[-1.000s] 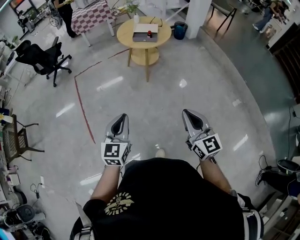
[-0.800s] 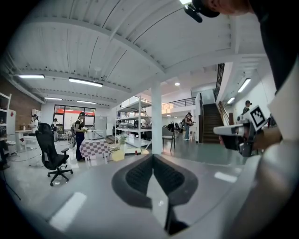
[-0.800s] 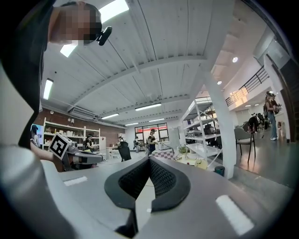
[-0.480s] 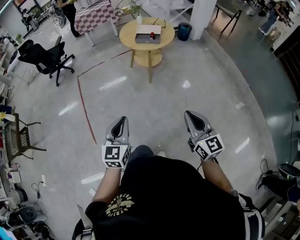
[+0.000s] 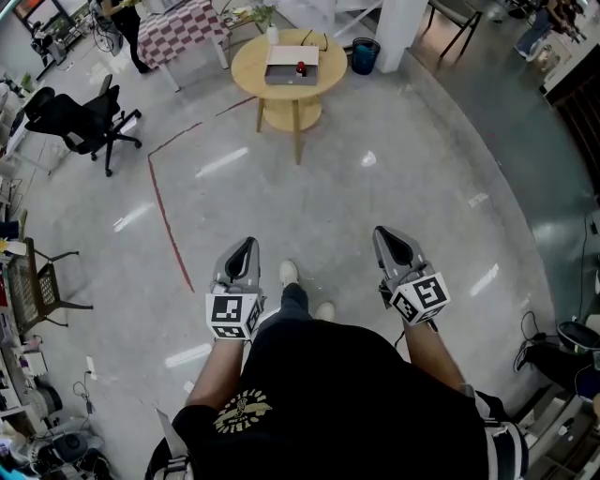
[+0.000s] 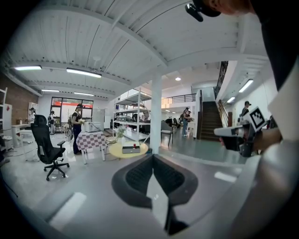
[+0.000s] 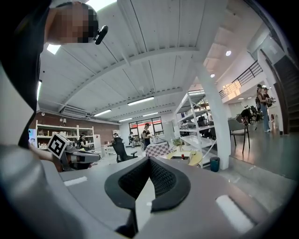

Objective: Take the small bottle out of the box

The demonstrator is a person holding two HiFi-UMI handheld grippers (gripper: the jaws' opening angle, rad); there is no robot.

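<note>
Polished grey concrete floor fills a wide workshop, crossed by a red tape line. Far ahead stands a round yellow wooden desk carrying a flat grey box. The small red-topped bottle sits in that box, well apart from both tools. A black swivel office chair stands off to the left, and a dark blue-green bin is just beside a white pillar. The left hand-held gripper is clenched on nothing, its dark ribbed pads pressed together. The right hand-held gripper is likewise clenched and empty. Both are held out side by side in front of the person's black shirt, above the floor.
</note>
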